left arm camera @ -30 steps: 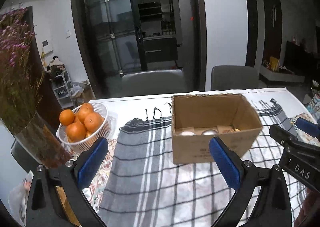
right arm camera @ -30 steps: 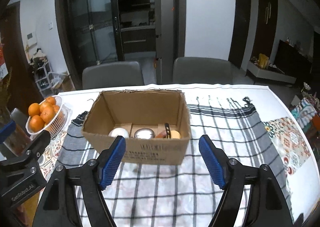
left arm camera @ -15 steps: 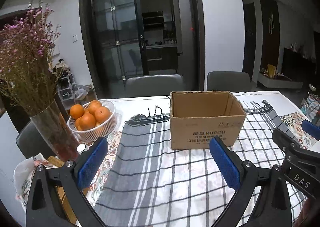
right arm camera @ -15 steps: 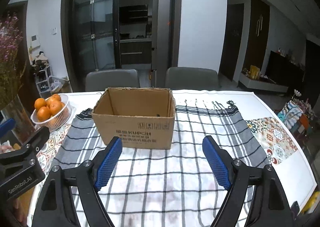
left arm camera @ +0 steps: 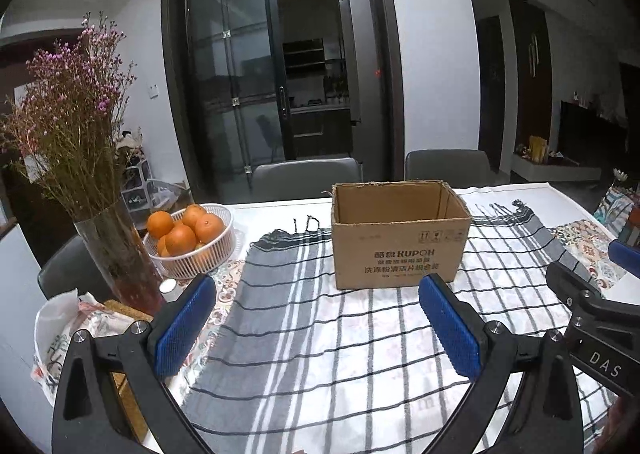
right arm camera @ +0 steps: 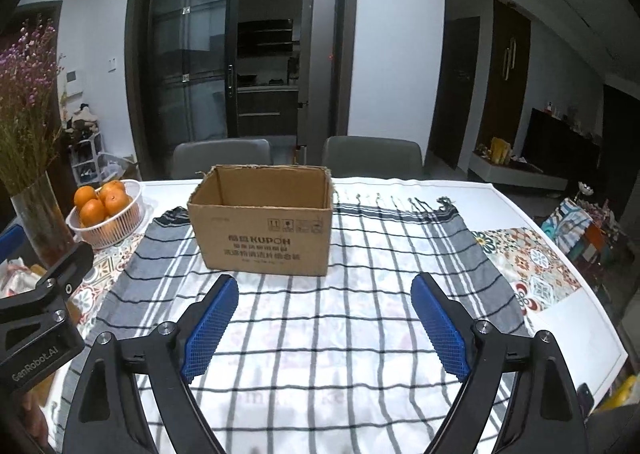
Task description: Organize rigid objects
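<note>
The cardboard box (right arm camera: 262, 221) stood open-topped on the checked cloth (right arm camera: 320, 334), past both grippers and touched by neither. Nearest me, the left gripper (left arm camera: 320, 328) was spread wide with nothing between its blue pads. The right gripper (right arm camera: 324, 328) had just been opening and gaped empty too. Beyond, left of the box, sat a white basket (left arm camera: 216, 250) of oranges (left arm camera: 180, 240) beside a glass vase (left arm camera: 120, 258) of dried flowers. Two grey chairs (right arm camera: 222, 155) stood behind the table.

Matt brown corrugated cardboard box (right arm camera: 262, 230) with ragged top edges. Soft woven grey-and-white checked cloth (right arm camera: 360, 318), fringed. White plastic lattice basket (left arm camera: 200, 254) of dimpled, slightly glossy oranges (left arm camera: 180, 240). Clear smooth glass vase (left arm camera: 120, 254). Textured blue rubbery pads (right arm camera: 210, 328) on matt black plastic fingers.
</note>
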{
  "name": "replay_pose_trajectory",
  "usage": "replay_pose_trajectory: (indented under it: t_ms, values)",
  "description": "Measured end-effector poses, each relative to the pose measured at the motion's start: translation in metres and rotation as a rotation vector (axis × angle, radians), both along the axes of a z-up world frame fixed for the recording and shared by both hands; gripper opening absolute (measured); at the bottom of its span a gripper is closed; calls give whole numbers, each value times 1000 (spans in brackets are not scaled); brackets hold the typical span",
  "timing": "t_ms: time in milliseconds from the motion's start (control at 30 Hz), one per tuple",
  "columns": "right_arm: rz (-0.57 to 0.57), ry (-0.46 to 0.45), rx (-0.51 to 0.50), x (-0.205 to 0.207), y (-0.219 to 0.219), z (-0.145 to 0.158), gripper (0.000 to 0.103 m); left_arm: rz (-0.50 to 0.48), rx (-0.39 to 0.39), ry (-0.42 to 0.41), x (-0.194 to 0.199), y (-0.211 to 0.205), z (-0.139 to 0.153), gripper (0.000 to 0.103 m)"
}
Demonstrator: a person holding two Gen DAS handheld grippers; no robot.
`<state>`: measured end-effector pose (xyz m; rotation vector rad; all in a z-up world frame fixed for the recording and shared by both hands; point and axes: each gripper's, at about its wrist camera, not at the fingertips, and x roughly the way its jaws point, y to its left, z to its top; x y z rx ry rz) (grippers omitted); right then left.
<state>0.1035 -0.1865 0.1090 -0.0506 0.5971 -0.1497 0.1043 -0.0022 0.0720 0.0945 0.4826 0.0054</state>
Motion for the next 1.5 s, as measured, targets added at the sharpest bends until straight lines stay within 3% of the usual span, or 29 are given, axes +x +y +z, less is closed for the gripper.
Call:
replay_pose_trajectory:
  t_ms: [667,1500]
  values:
    - [21,-57,5,-26,7,7,89,25,-11,-28,-23,9,1,103]
    - [10,-55,18,-28,-1,5,89,23,0,-26,-23,5,1,103]
